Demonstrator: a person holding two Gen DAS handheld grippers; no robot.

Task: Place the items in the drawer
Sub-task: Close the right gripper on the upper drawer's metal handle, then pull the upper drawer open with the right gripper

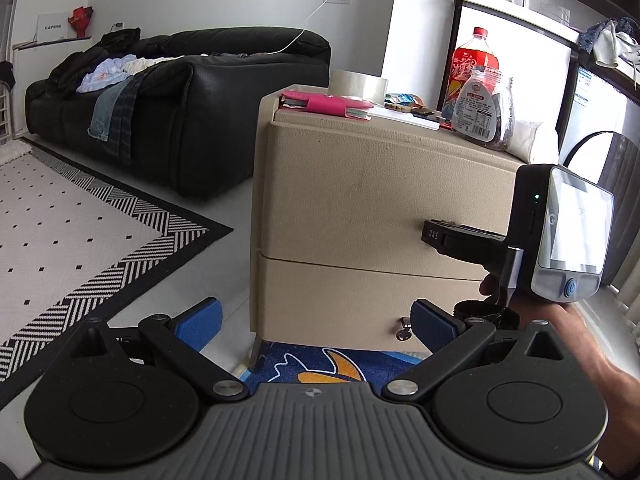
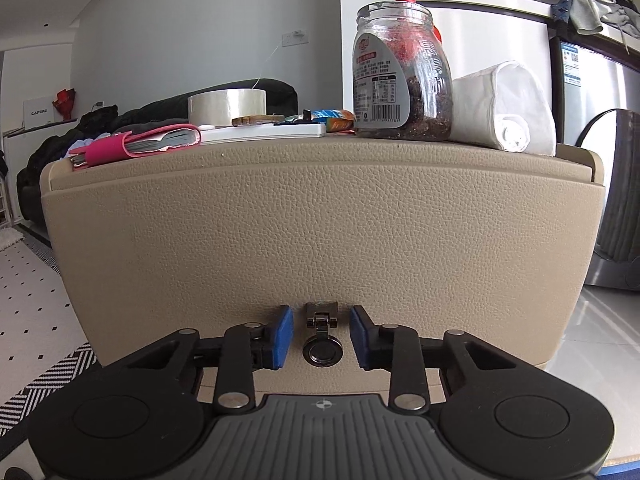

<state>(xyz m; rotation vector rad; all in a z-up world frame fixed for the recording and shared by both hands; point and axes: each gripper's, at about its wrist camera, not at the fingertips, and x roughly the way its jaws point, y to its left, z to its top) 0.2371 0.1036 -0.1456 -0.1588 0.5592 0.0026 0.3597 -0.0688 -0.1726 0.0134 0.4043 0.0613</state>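
Right gripper (image 2: 321,338): jaws spread, blue pads either side of the drawer pull, not touching it as far as I can see.
Drawer pull (image 2: 321,334): small dark metal hinge-and-ring piece on the upper drawer front, sitting in the gap between my right pads.
Upper drawer (image 2: 312,240): beige, leather-textured front, shut; it fills most of my right wrist view.
Left gripper (image 1: 316,322): jaws spread wide, holding nothing, low and back from the cabinet's corner.
Lower drawer (image 1: 360,300): shut; a small metal pull (image 1: 404,330) shows just beside my left gripper's right-side pad.
Right hand (image 1: 560,320): seen from the left wrist view, a person's hand grips the other tool, whose camera unit is close against the upper drawer front.
Cabinet top (image 2: 280,150): items all lie up here, none in a drawer.
Pink notebook (image 2: 136,146): flat at the left edge.
Tape roll (image 2: 227,106): behind the notebook.
Jar (image 2: 400,76): upright, lidless, dark contents.
Rolled white cloth (image 2: 504,108): just beside the jar, on the right.
Red bottle (image 1: 476,60): behind the jar.
Surroundings: black sofa (image 1: 180,92) with clothes heaped on it; patterned rug (image 1: 80,232) on the floor.
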